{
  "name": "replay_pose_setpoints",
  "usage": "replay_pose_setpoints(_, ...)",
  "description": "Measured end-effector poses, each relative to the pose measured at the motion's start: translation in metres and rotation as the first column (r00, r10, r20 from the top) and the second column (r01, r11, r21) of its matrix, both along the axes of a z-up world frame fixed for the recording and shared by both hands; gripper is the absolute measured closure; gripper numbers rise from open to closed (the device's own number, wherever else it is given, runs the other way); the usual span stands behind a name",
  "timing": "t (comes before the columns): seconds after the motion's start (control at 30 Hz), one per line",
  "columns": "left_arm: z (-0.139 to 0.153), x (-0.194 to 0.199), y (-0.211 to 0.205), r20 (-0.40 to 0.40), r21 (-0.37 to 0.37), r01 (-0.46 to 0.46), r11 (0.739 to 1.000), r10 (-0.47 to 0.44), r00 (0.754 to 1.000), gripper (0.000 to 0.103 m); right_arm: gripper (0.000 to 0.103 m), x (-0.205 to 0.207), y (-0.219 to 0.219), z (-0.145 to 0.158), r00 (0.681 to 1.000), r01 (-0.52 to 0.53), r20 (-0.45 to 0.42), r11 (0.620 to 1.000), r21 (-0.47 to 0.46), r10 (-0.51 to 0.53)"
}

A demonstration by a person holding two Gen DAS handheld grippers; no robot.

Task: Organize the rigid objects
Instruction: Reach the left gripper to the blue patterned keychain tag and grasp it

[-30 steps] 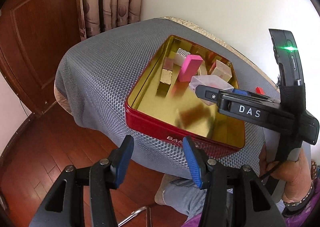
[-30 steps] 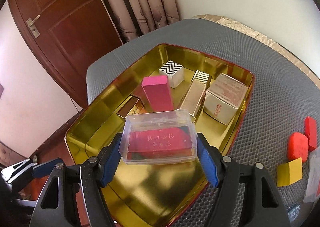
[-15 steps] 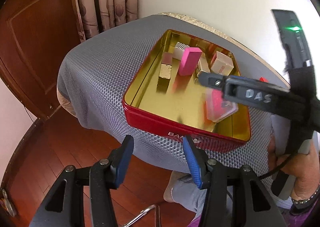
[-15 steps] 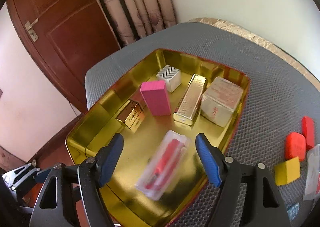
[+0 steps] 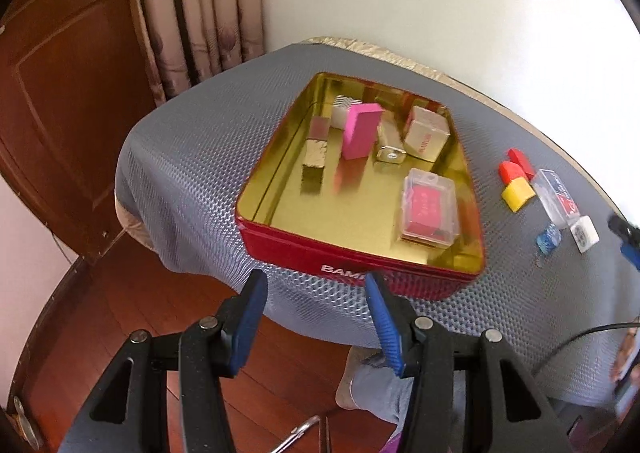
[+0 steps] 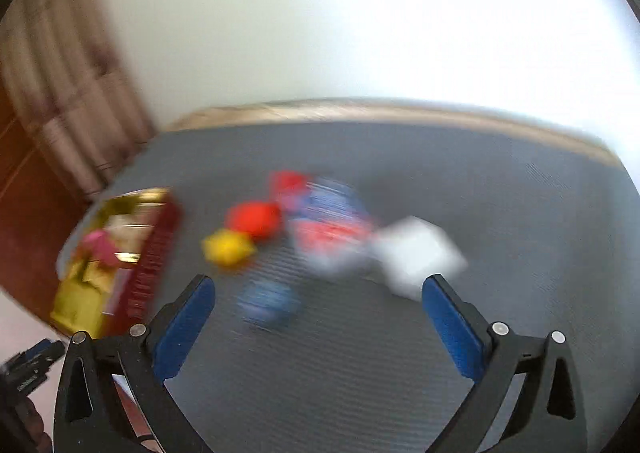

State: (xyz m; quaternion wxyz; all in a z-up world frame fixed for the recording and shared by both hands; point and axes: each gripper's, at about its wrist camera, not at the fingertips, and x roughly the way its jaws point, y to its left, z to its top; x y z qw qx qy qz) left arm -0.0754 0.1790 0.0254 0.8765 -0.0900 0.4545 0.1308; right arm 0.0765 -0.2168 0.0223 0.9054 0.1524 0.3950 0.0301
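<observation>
A red tin with a gold inside [image 5: 360, 265] sits on the grey mat. In it lie a clear case with red contents [image 5: 429, 206], a pink block [image 5: 360, 130], a gold box [image 5: 316, 151], a gold tube [image 5: 390, 152] and a beige box [image 5: 426, 133]. My left gripper [image 5: 316, 323] hovers off the table's near edge, jaws apart, nothing between them. My right gripper [image 6: 318, 317] is opening wide over the mat, empty. Ahead of it, blurred, lie a yellow block [image 6: 228, 247], a red block [image 6: 254, 219], a clear case [image 6: 332, 229], a white cube [image 6: 416, 253] and a blue piece [image 6: 268, 303].
The tin [image 6: 120, 253] shows at the left in the right wrist view. The same loose pieces lie right of the tin: yellow block [image 5: 518, 193], red blocks [image 5: 514, 165], white cube [image 5: 584, 239]. A wall, curtain [image 5: 200, 13] and wooden door stand behind the table.
My right gripper let go of the clear red case, which now lies flat in the tin. It then swung right, out of the tin and over the loose pieces, opening wider.
</observation>
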Motion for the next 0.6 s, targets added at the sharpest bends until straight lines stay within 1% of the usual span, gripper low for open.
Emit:
replay_pose_setpoints(0.03, 0.002, -0.001, -0.005, 0.009, 0.004, 0.018, 1.000, -0.018, 1.000, 0.051, 0.000, -0.007, -0.028, -0.005, 0.998, 0.054, -0.013, 0.998, -0.035, -0.055)
replay_pose_setpoints(0.07, 0.005, -0.002, -0.010, 0.021, 0.010, 0.042, 0.999, -0.042, 0.999, 0.051, 0.000, -0.015, -0.047, -0.005, 0.995, 0.100, 0.004, 0.991, -0.095, -0.100)
replay_pose_setpoints(0.13, 0.009, -0.004, -0.020, 0.042, 0.022, 0.087, 0.996, -0.088, 0.995, 0.051, 0.000, -0.033, -0.074, 0.000, 0.988, 0.144, 0.075, 0.977, -0.159, -0.133)
replay_pose_setpoints(0.2, 0.014, -0.004, -0.037, 0.061, 0.027, 0.161, 0.987, -0.162, 0.985, 0.051, 0.000, -0.050, -0.094, 0.001, 0.977, 0.170, 0.157, 0.969, -0.178, -0.143)
replay_pose_setpoints(0.23, 0.016, -0.003, -0.046, 0.064, 0.024, 0.193, 0.981, -0.194, 0.979, 0.051, 0.000, -0.055, -0.103, -0.003, 0.974, 0.158, 0.186, 0.975, -0.159, -0.127)
replay_pose_setpoints(0.27, 0.017, -0.002, -0.060, 0.063, 0.020, 0.244, 0.970, -0.244, 0.968, 0.051, 0.000, -0.051, -0.119, -0.017, 0.987, 0.117, 0.122, 0.988, -0.101, -0.105)
replay_pose_setpoints(0.3, 0.016, 0.000, -0.072, 0.061, 0.021, 0.281, 0.959, -0.282, 0.958, 0.051, 0.000, -0.046, -0.128, -0.026, 0.993, 0.109, 0.055, 0.992, -0.060, -0.106)
replay_pose_setpoints(0.33, 0.016, 0.003, -0.085, 0.059, 0.020, 0.323, 0.946, -0.323, 0.945, 0.051, 0.000, -0.040, -0.141, -0.038, 0.990, 0.135, -0.030, 0.991, 0.002, -0.135)
replay_pose_setpoints(0.37, 0.016, 0.009, -0.103, 0.056, 0.019, 0.384, 0.923, -0.384, 0.921, 0.051, 0.000, -0.041, -0.157, -0.047, 0.981, 0.190, -0.057, 0.980, 0.060, -0.187)
replay_pose_setpoints(0.4, 0.016, 0.015, -0.114, 0.057, 0.025, 0.417, 0.909, -0.417, 0.907, 0.051, 0.000, -0.042, -0.169, -0.053, 0.968, 0.244, -0.068, 0.968, 0.064, -0.240)
replay_pose_setpoints(0.43, 0.017, 0.022, -0.130, 0.065, 0.028, 0.464, 0.885, -0.465, 0.883, 0.051, 0.000, -0.041, -0.173, -0.056, 0.961, 0.267, -0.081, 0.963, 0.037, -0.264)
replay_pose_setpoints(0.47, 0.017, 0.031, -0.143, 0.076, 0.012, 0.516, 0.856, -0.516, 0.853, 0.051, 0.000, -0.036, -0.178, -0.061, 0.952, 0.288, -0.103, 0.957, -0.030, -0.290)
replay_pose_setpoints(0.53, 0.014, 0.051, -0.164, 0.073, -0.004, 0.572, 0.820, -0.570, 0.818, 0.051, 0.000, -0.030, -0.180, -0.067, 0.949, 0.284, -0.107, 0.952, -0.110, -0.296)
replay_pose_setpoints(0.57, 0.010, 0.068, -0.177, 0.064, -0.009, 0.608, 0.794, -0.606, 0.793, 0.051, 0.000, -0.027, -0.180, -0.071, 0.948, 0.280, -0.108, 0.947, -0.160, -0.299)
replay_pose_setpoints(0.6, 0.008, 0.075, -0.187, 0.055, -0.010, 0.627, 0.779, -0.626, 0.778, 0.051, 0.000, -0.025, -0.181, -0.075, 0.948, 0.277, -0.108, 0.943, -0.186, -0.300)
